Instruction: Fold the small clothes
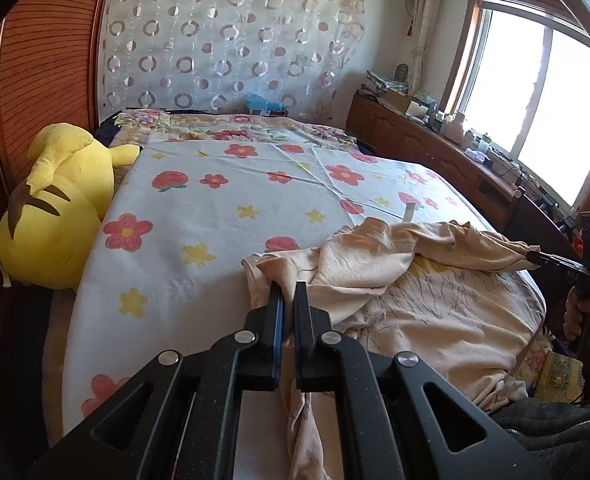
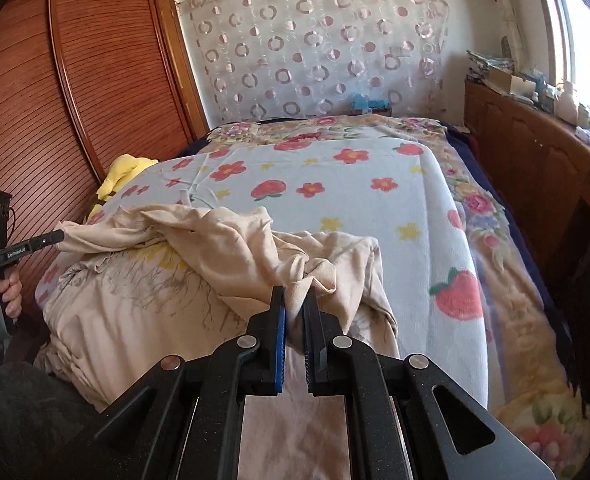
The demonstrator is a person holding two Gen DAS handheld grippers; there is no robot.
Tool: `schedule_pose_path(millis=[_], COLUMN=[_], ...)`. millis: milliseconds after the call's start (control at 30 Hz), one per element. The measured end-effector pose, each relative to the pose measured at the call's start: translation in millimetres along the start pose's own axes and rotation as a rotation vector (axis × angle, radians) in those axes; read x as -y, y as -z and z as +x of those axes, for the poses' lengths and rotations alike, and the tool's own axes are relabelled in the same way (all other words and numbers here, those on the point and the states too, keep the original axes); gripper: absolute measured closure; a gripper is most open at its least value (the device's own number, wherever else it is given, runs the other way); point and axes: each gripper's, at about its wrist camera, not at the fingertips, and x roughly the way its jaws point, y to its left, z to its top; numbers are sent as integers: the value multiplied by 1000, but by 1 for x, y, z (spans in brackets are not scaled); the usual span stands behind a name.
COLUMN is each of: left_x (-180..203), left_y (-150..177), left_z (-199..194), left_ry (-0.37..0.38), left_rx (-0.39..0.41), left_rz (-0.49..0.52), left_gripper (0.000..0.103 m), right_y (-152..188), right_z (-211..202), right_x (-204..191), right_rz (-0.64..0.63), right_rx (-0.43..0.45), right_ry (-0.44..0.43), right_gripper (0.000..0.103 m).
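Cream cotton, soft and creased: the small shirt (image 1: 407, 280) lies crumpled on the near end of the flower-print bed sheet (image 1: 199, 216), a faint twiggy print with yellow patches on its front. Left gripper (image 1: 289, 296) is clamped on one bunched edge, right gripper (image 2: 294, 300) clenched on another, cloth pinched between the black fingers. Its lower hem drops out of view. Plush yellow toy (image 1: 55, 208) slumps against the ribbed wooden wardrobe (image 2: 75, 92).
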Motion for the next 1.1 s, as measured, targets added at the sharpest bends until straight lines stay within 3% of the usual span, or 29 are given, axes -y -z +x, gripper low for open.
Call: schedule_pose_path(millis=[133,367,533,600,667,733,900,1100], left_x=[3,2,-1,-1,-3,-3,-14,-23], left_y=[4,23,16,10,2,-4,-20,-30], left_z=[-28,-21,-13,-13,-10,-8,16,50], left_ry=[-20,-41,-42,-49,-84,-90,-95,-114], left_rx=[28,-55,-60,-51,-45,-38,-57,-120], left_rz=[12,23,36,54,65,76,51,61], left_gripper=[98,95,66,65,51,31,27,27], right_y=[-3,-3,-1,-9,-17,-25,-40,-51], right_z=[-21,-36,-21,-21,-27,-33,-32,13], right_x=[-2,-6,-12,-15,-19,-22,-22,-13], right_rz=[-16,-61,-61,-70,-82,-88,-108,-106], right_rx=[-3,-63,-115,-114,-97,-78,-40,-77], right_ry=[37,110,128,136,149,163,179,160], right_gripper=[96,96,94,91,90,81,61,60])
